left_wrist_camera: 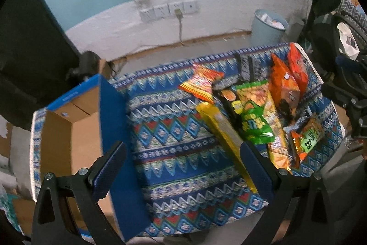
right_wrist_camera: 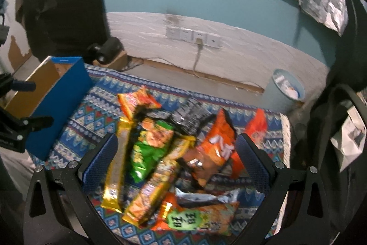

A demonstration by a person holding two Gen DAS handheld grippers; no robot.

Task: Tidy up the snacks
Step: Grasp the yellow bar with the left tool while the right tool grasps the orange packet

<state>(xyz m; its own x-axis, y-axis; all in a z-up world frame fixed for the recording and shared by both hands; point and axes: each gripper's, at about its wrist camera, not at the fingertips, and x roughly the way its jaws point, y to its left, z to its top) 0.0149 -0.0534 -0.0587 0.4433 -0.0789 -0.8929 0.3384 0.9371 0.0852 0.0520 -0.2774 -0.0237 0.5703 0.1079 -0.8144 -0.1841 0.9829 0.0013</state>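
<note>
A heap of snack packets is seen on the right part of a desk (left_wrist_camera: 174,130) covered with a blue patterned cloth, while an open blue cardboard box (left_wrist_camera: 75,121) stands at its left end, well apart from the heap. In the left wrist view the long yellow packet (left_wrist_camera: 224,137) is laid with its long axis running diagonally, from the far middle of the cloth toward the near right, its near end passing just beside the right finger of the left tongs (left_wrist_camera: 183,171). The green packet (left_wrist_camera: 254,121) is laid on the other packets just right of the yellow one, roughly parallel to it. The left tongs are held wide apart over bare cloth, with nothing between the fingers. In the right wrist view the right tongs (right_wrist_camera: 176,164) are likewise spread wide and nothing is gripped; the heap is framed between the fingers. There the yellow packet (right_wrist_camera: 117,167) is seen lying lengthwise, near to far, just beside the left finger, the green packet (right_wrist_camera: 149,148) next to it, and an orange packet (right_wrist_camera: 215,148) nearer the right finger. Another orange packet with a green label (right_wrist_camera: 197,217) is laid crosswise at the near edge.
</note>
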